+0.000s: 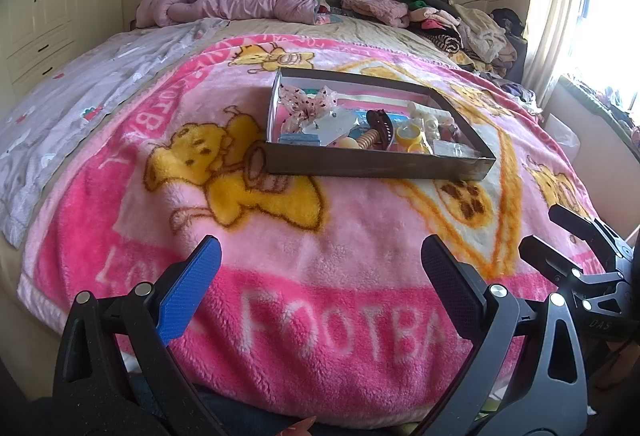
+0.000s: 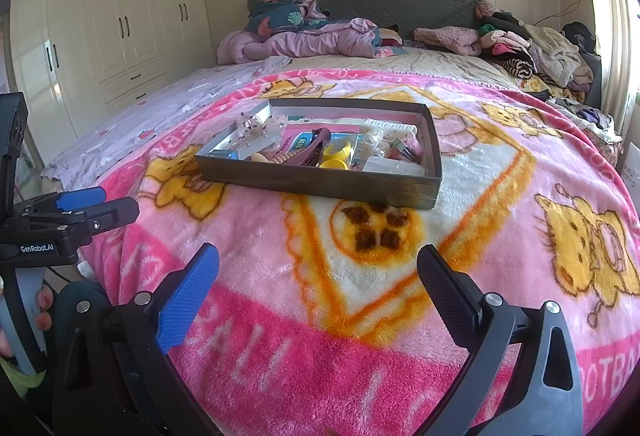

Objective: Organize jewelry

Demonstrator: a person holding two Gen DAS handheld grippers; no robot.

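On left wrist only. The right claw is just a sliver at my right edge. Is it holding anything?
Observer: No. The right claw is wide open and empty, with only the pink blanket under it.
Operator: Can you see anything of my left claw's handle?
Observer: Yes. A hand is wrapped around the handle below the left claw, at the right wrist view's left edge.
Operator: What's left of the bed?
Observer: A wardrobe, with upper cabinets above its doors.
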